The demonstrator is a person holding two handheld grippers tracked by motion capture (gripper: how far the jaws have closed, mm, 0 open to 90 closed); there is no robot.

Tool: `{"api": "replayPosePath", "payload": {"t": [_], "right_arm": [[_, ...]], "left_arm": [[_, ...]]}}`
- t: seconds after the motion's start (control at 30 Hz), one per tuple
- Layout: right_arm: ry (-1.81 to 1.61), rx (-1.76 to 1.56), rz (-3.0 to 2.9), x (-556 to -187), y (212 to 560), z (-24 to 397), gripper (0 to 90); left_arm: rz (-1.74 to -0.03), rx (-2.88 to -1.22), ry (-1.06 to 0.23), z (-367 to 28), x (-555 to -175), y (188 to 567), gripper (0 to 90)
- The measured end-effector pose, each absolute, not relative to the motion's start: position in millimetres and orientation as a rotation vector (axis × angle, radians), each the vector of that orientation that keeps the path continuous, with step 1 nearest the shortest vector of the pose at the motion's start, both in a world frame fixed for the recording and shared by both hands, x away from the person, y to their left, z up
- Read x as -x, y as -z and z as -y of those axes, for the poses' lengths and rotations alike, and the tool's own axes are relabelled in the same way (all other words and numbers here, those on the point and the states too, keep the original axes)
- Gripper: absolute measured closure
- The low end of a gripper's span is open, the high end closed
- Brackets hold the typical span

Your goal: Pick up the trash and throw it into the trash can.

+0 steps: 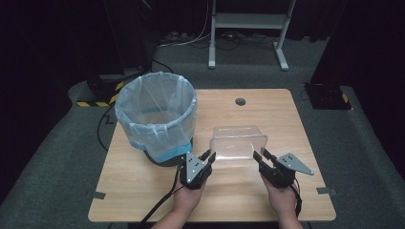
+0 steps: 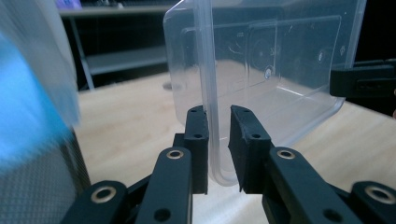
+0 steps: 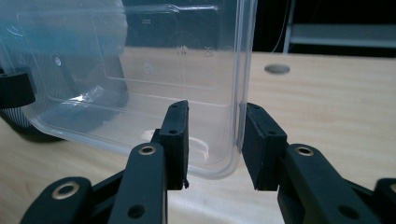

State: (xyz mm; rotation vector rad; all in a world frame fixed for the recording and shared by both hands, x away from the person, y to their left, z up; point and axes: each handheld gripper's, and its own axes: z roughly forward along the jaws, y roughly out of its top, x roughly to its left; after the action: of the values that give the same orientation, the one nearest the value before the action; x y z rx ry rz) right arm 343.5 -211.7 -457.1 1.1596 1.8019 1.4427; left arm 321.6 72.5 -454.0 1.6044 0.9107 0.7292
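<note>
Left gripper [image 2: 218,149] and right gripper [image 3: 215,144] each straddle an end rim of the clear container [image 1: 239,140], jaws parted, right of the lined bin [image 1: 156,117]; next: likely close both, lift

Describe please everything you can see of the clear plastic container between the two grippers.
The clear plastic container is an empty rectangular tub of thin see-through plastic with rounded corners, a raised rim and moulded marks on its base. It is tipped on its side, with the rim at each end standing upright. It sits right of the bin, near the table's middle. The left gripper has its jaws on either side of one rim with a visible gap; the right gripper straddles the opposite rim, also not closed.
</note>
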Motion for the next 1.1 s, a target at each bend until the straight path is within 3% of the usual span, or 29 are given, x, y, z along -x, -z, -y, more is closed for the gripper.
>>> {"api": "replayPosePath", "payload": {"t": [0.73,1.1], "right_arm": [[-1.518,-0.987,-1.617,-345,355,208,64.5],[-1.547,-0.943,-1.594,-352,322,196,65.3]], "left_arm": [[-0.735,-1.458,-0.829,-80,-333,352,77.7],[-0.722,-1.427,-0.824,-99,-340,324,78.0]]}}
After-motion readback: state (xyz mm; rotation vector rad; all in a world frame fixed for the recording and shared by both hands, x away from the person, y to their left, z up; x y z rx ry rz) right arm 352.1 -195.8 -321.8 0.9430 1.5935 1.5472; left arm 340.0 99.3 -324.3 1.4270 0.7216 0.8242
